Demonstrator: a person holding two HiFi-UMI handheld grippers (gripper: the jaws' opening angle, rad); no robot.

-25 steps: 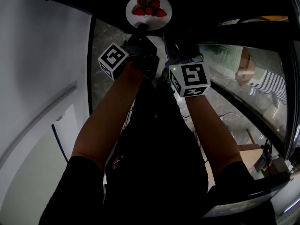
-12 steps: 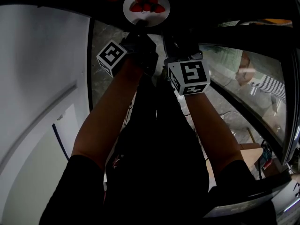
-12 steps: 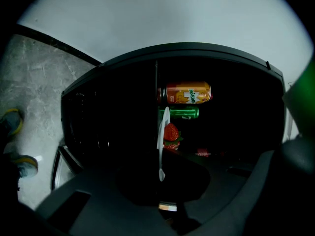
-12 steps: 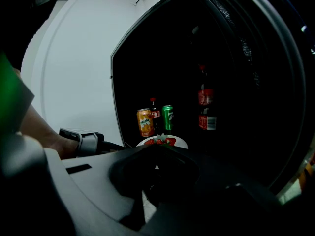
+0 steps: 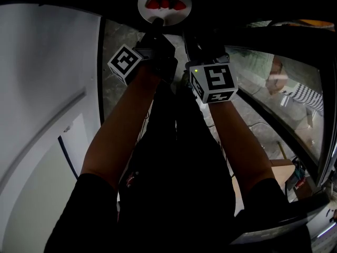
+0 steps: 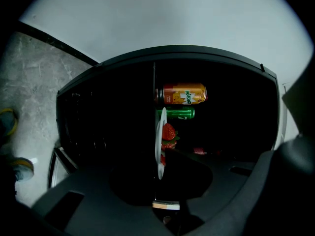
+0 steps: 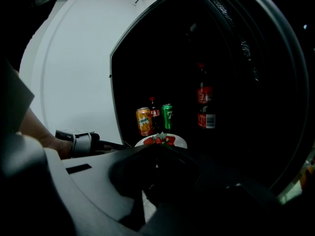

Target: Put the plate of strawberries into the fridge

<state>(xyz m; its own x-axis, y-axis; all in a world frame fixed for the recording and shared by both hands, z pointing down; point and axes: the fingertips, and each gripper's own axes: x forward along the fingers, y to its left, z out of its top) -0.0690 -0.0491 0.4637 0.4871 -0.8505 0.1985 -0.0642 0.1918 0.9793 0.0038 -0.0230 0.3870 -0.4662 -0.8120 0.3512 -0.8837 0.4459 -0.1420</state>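
Observation:
A white plate carrying red strawberries hangs at the dark mouth of the fridge, at the top of the head view. My left gripper is shut on its near rim. In the left gripper view the plate stands edge-on between the jaws of the left gripper, strawberries on its right face. My right gripper is just right of the plate, its jaws closed together. In the right gripper view the plate lies just past the tips of the right gripper; contact cannot be told.
Inside the fridge stand an orange can, a green can and a dark bottle with a red label. The white fridge wall is on the left. A grey marbled floor lies below.
Both grippers have moved forward, and the plate has gone farther toward the dark fridge interior, higher in the head view. The left gripper's grip is unchanged.

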